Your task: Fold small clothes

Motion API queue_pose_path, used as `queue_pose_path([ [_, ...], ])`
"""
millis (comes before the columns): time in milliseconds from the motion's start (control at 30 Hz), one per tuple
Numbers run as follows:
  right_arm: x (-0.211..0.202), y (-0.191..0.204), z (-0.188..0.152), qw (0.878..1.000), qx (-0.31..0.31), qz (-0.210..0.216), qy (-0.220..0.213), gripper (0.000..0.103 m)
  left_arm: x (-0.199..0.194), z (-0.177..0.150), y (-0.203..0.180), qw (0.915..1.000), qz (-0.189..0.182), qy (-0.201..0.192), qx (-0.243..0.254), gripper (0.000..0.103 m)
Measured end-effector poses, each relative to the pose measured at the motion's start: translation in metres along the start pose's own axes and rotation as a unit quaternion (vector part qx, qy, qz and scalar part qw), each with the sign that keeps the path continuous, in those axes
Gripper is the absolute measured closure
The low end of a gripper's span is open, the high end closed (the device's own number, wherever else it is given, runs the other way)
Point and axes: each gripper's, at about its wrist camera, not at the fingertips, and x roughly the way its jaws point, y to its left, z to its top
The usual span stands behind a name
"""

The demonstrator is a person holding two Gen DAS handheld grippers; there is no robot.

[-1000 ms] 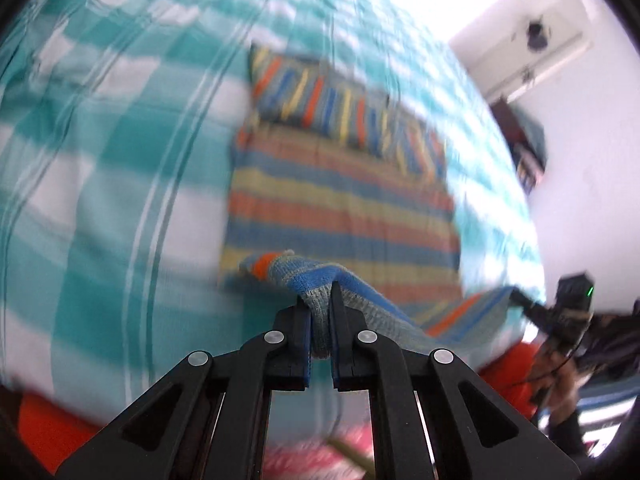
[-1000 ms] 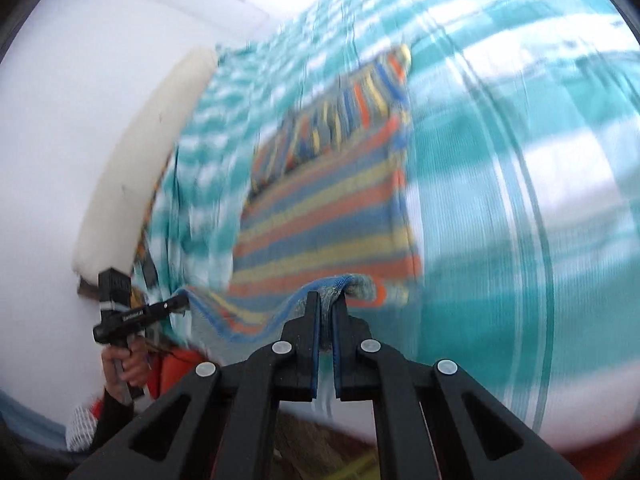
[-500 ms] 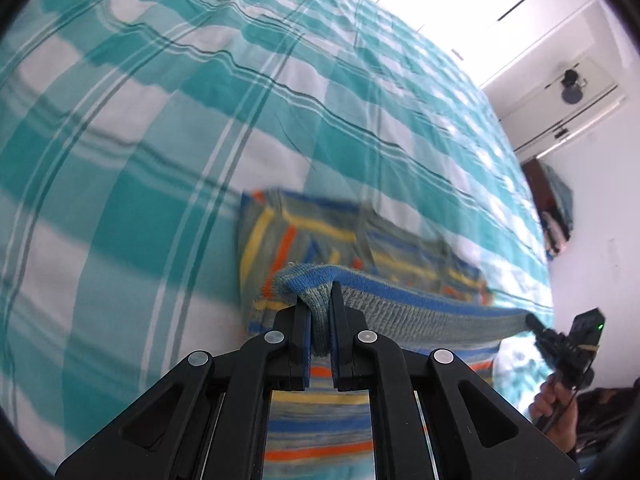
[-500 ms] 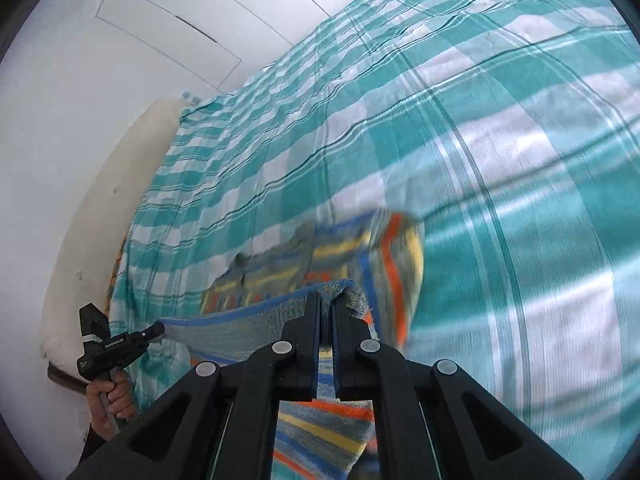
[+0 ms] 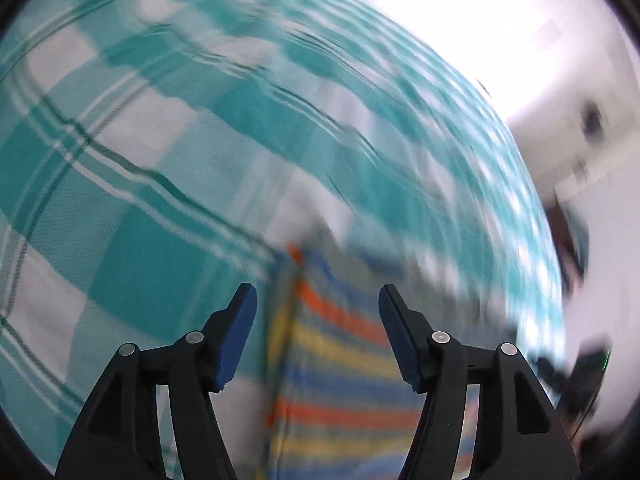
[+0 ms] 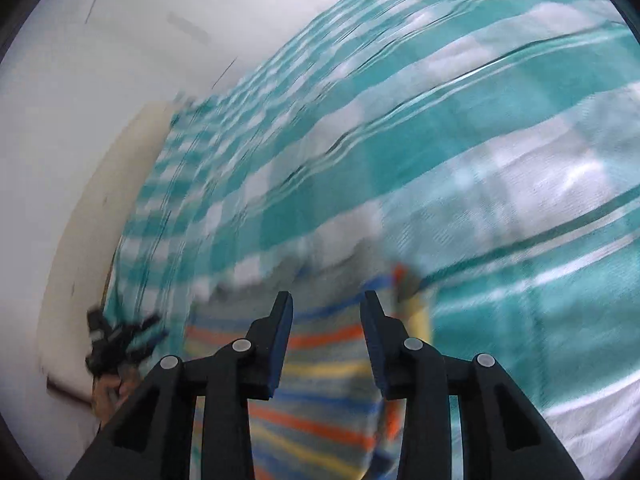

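Note:
A small knitted garment (image 5: 340, 364) with orange, yellow, blue and grey stripes lies folded flat on the teal-and-white checked bedspread (image 5: 132, 184). My left gripper (image 5: 318, 300) hovers over the garment's left far corner, its jaws opening, nothing pinched between the blue pads. In the right wrist view the same garment (image 6: 320, 364) lies below my right gripper (image 6: 326, 304), whose jaws are also opening, with the cloth under them and not gripped. Both views are blurred by motion.
The checked bedspread (image 6: 500, 168) fills most of both views. A white wall (image 6: 100, 60) and a cream headboard (image 6: 96, 216) border it on the left. The other gripper, held by a hand (image 6: 116, 340), shows at the lower left of the right wrist view.
Both grippers carried the garment's near edge forward over its far part, then let it go. Their jaws, shut on the hem before, now stand apart with the cloth lying on the bed.

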Motion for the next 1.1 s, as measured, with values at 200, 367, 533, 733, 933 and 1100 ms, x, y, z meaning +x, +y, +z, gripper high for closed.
queue_pose_path([
  [200, 0.015, 0.039, -0.088, 0.985, -0.127, -0.021, 0.118, 0.066, -0.002, -0.118, -0.009, 0.9876, 0.042, 0.078, 0.13, 0.041],
  [367, -0.003, 0.019, -0.147, 0.968, -0.175, -0.125, 0.131, 0.083, -0.026, -0.151, 0.016, 0.9815, 0.108, 0.069, 0.142, 0.048],
  [533, -0.04, 0.066, -0.152, 0.972, -0.203, -0.106, 0.049, 0.082, -0.072, -0.158, 0.014, 0.9924, 0.072, 0.003, 0.099, 0.019],
  [733, -0.004, 0.023, -0.182, 0.976, -0.147, -0.145, 0.066, 0.072, -0.041, -0.178, 0.038, 0.9842, 0.165, 0.026, 0.06, 0.025],
  [933, -0.074, 0.038, -0.216, 0.976, -0.14, -0.163, 0.017, 0.054, -0.09, -0.2, 0.035, 0.9888, 0.129, -0.006, 0.076, 0.022],
  [1100, -0.075, 0.064, -0.215, 0.978, -0.134, -0.154, 0.045, 0.054, -0.082, -0.179, 0.041, 0.9978, 0.06, -0.025, 0.014, 0.022],
])
